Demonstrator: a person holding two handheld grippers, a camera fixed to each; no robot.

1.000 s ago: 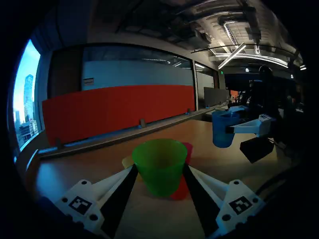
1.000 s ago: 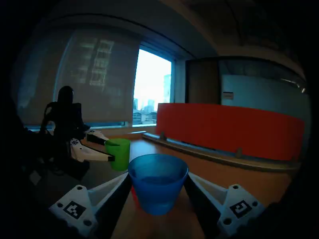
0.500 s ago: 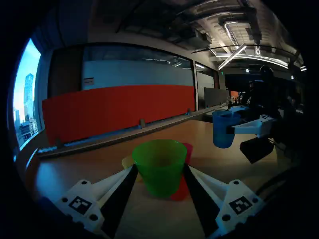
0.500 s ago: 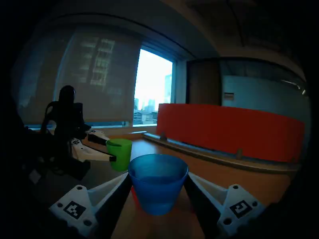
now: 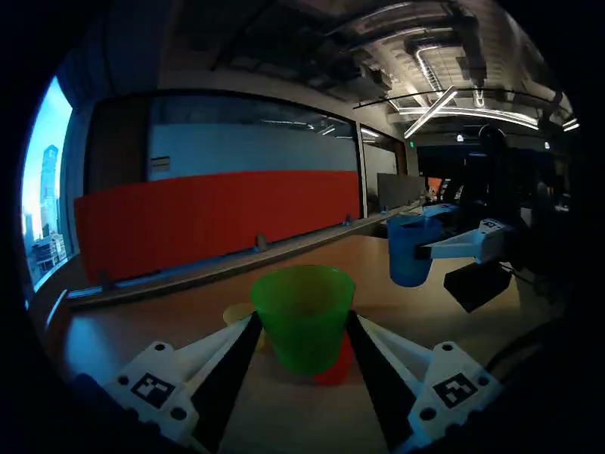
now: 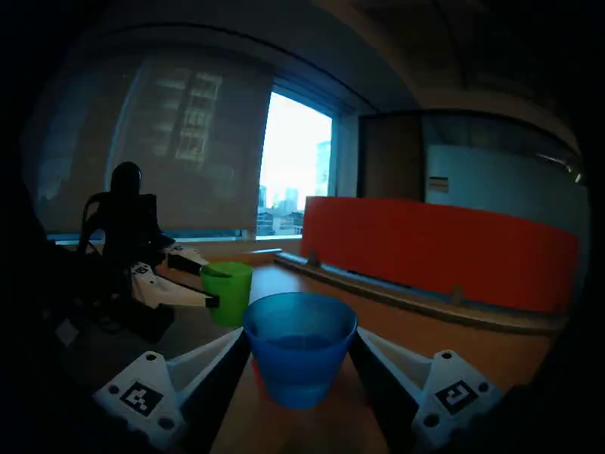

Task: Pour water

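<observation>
wide wooden table (image 5: 431, 303) underneath, backed on the far side by a long orange partition (image 5: 212, 219) — ready to catch whatever misses.

left gripper (image 5: 302, 321) clenched on the green cup (image 5: 302, 303), a finger pressed to each side; held upright and near, apparently empty. right gripper (image 6: 300, 344) clamped the same way on the blue cup (image 6: 300, 367), also upright. from the left gripper view, hanging off to the right and a little farther away, above the table, near the green cup but clearly apart from it. probably the approach before the pour, rims not yet lined up.

just behind and below the green cup, a red cup (image 5: 336, 367) on the table; to its left a small yellow thing (image 5: 238, 312), too hidden to identify. smallest of all, the water (image 6: 299, 342), visible inside the blue cup.

likely trouble, in order of mess:
- tipping the blue cup before its lip sits over the green mouth — a stream straight onto the wood.
- tapered, smooth walls in both grips; could slide or twist between the fingers once tilted.
- closing the gap too fast and knocking rim against rim, jolting water out.
- dropping the green cup lower and clipping the red cup or the yellow thing.
</observation>
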